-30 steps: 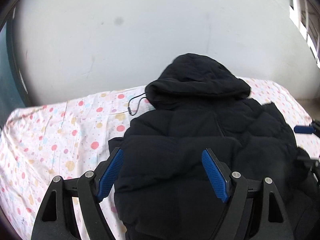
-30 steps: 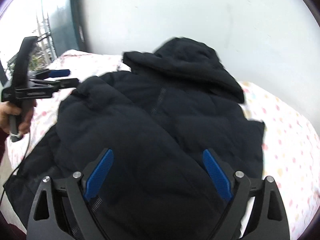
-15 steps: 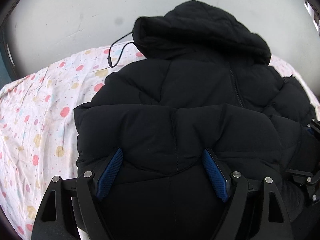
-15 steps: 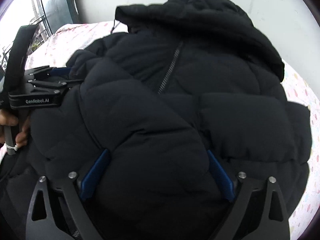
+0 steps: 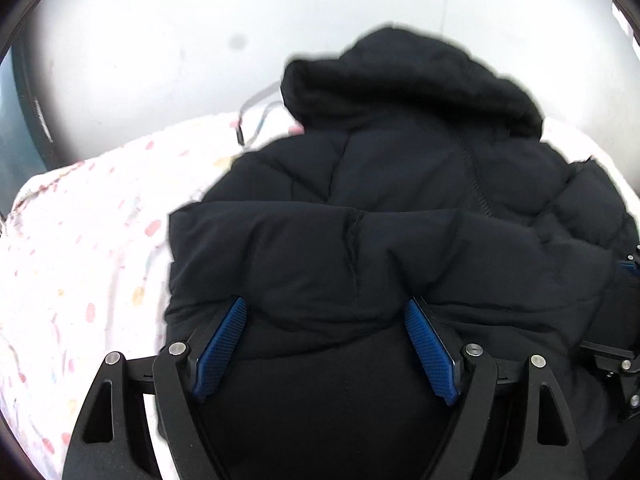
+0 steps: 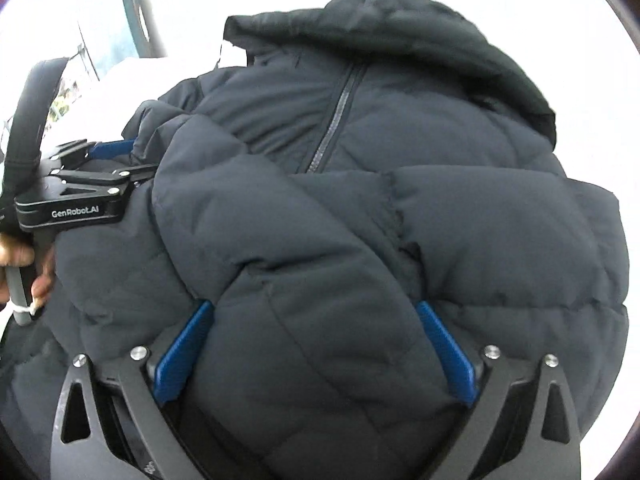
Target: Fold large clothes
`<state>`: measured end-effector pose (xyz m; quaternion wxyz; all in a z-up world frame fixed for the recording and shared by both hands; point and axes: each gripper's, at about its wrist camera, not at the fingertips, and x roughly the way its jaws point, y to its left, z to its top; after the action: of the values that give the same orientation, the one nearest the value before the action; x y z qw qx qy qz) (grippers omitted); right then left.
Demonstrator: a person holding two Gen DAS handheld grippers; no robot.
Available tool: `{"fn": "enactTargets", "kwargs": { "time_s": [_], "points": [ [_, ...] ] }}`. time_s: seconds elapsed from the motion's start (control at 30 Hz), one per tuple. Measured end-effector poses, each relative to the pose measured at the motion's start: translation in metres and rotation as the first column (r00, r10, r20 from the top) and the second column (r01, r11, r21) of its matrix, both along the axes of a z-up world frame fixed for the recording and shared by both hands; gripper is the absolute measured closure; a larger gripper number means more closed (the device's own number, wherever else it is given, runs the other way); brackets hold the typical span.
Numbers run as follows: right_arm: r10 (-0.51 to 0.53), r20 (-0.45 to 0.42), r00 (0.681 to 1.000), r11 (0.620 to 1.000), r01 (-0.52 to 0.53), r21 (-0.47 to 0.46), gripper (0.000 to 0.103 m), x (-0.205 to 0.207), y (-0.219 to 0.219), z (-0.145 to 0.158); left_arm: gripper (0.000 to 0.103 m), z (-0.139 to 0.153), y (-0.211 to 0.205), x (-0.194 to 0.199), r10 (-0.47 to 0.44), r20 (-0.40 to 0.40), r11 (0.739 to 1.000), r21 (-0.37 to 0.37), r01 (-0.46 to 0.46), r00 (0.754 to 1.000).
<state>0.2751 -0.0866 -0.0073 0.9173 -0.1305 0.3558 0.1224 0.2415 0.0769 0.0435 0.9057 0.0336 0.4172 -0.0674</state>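
A black puffer jacket is lying on a bed, over a white sheet with coloured dots, its hood lying at the far end against a pale wall. A folded band of the jacket is crossing the front, its edge running side to side just ahead of both tools. The left tool is sitting low on the jacket with its blue pads spread wide; padded fabric is bulging up between them, but whether the pads are pressing on it I cannot tell. The right tool is standing at its widest, its jaws having just been opening, and a thick fold of jacket is filling the gap between its blue pads; the pads are lying along the fabric rather than pinching it. In the right wrist view the left tool is showing at the jacket's left edge, a hand gripping its handle. A drawcord is trailing from the hood onto the sheet. Open sheet is lying to the left of the jacket, running out to the mattress edge; on the right the jacket is reaching nearly to the bed's edge, with only a thin strip of sheet showing beside the hood.
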Motion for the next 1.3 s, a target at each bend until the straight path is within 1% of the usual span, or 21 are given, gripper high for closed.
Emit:
{"fn": "enactTargets", "kwargs": {
  "time_s": [0.07,0.17,0.27,0.33,0.37,0.43,0.5,0.6,1.0,1.3],
  "points": [
    [-0.003,0.043,0.999,1.000,0.004,-0.024,0.002,-0.018,0.004,0.013,0.022,0.015,-0.003,-0.013,-0.006,0.017,1.000,-0.008,0.007,1.000],
    [0.005,0.093,0.996,1.000,-0.002,-0.031,0.002,-0.051,0.005,0.027,0.022,0.032,-0.007,-0.031,-0.020,0.042,1.000,-0.007,0.020,0.999],
    [0.015,0.121,0.993,0.999,-0.011,-0.035,0.002,-0.077,0.005,0.035,0.020,0.038,-0.016,-0.041,-0.034,0.043,0.999,-0.028,0.035,0.999],
    [0.011,0.119,0.993,0.999,-0.007,-0.036,0.002,-0.082,0.007,0.035,0.020,0.033,-0.024,-0.042,-0.049,0.030,0.998,-0.030,0.050,0.998],
    [0.012,0.107,0.994,1.000,-0.010,-0.025,0.002,-0.082,0.006,0.032,0.020,0.027,-0.028,-0.041,-0.058,0.017,0.998,-0.021,0.058,0.998],
    [0.004,0.091,0.996,1.000,-0.001,-0.031,0.002,-0.083,0.004,0.021,0.020,0.014,-0.036,-0.036,-0.063,-0.010,0.998,0.000,0.063,0.998],
    [-0.008,0.074,0.997,0.999,0.011,-0.044,0.002,-0.082,-0.001,0.009,0.020,0.007,-0.039,-0.038,-0.064,-0.019,0.998,0.014,0.064,0.998],
    [-0.019,0.058,0.998,0.999,0.021,-0.041,0.002,-0.077,-0.005,0.001,0.019,-0.001,-0.040,-0.037,-0.064,-0.027,0.998,0.016,0.064,0.998],
    [-0.007,0.045,0.999,0.998,0.010,-0.063,0.002,-0.069,-0.006,-0.012,0.016,-0.015,-0.039,-0.034,-0.069,-0.029,0.998,-0.010,0.069,0.997],
    [-0.008,0.033,0.999,0.998,0.010,-0.066,0.002,-0.066,-0.007,-0.019,0.015,-0.018,-0.038,-0.031,-0.074,-0.034,0.997,-0.023,0.074,0.997]
  ]
}}
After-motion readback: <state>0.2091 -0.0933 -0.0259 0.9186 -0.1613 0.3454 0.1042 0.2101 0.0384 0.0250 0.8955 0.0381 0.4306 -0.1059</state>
